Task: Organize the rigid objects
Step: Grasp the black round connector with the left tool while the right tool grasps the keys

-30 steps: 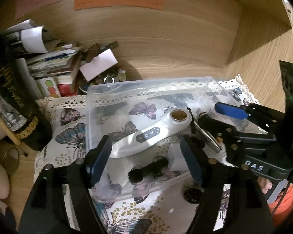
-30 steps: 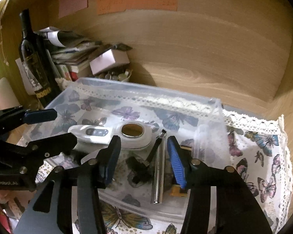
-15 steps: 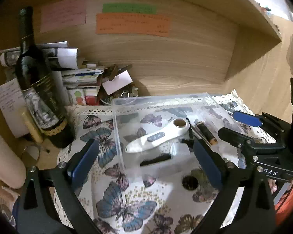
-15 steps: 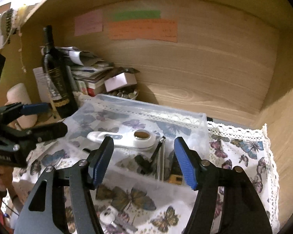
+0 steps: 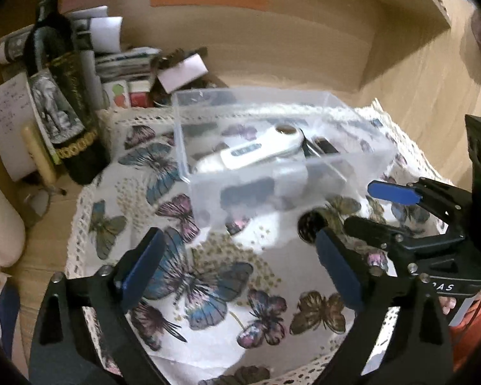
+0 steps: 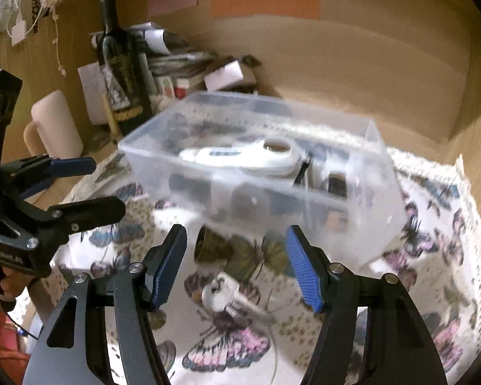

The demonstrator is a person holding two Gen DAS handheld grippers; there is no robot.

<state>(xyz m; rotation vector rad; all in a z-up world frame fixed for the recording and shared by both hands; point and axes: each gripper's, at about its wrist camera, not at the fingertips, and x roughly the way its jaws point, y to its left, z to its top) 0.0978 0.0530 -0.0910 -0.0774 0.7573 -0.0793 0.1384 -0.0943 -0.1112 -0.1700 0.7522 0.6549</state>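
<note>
A clear plastic bin [image 5: 352, 173] [image 6: 381, 224] stands on a butterfly-print cloth [image 5: 215, 272]. Inside lie a white handheld device [image 5: 256, 152] [image 6: 256, 157], a dark tube [image 5: 325, 146] and other small dark items. A dark round piece [image 5: 308, 224] [image 6: 210, 247] and a silver metal piece [image 6: 224, 295] lie on the cloth in front of the bin. My left gripper [image 5: 240, 272] is open and empty, held back over the cloth. My right gripper [image 6: 237, 263] is open and empty above the silver piece; it also shows at the right of the left wrist view [image 5: 378, 208].
A dark wine bottle [image 5: 64, 96] [image 6: 122, 64], stacked papers and boxes [image 5: 125, 64] and a white roll [image 6: 56, 125] crowd the back left. Wooden walls close the back and right. Coloured notes [image 6: 266, 0] hang on the back wall.
Both grippers have pulled back and up from the bin, from just over its contents to the cloth in front. Both stay open and empty.
</note>
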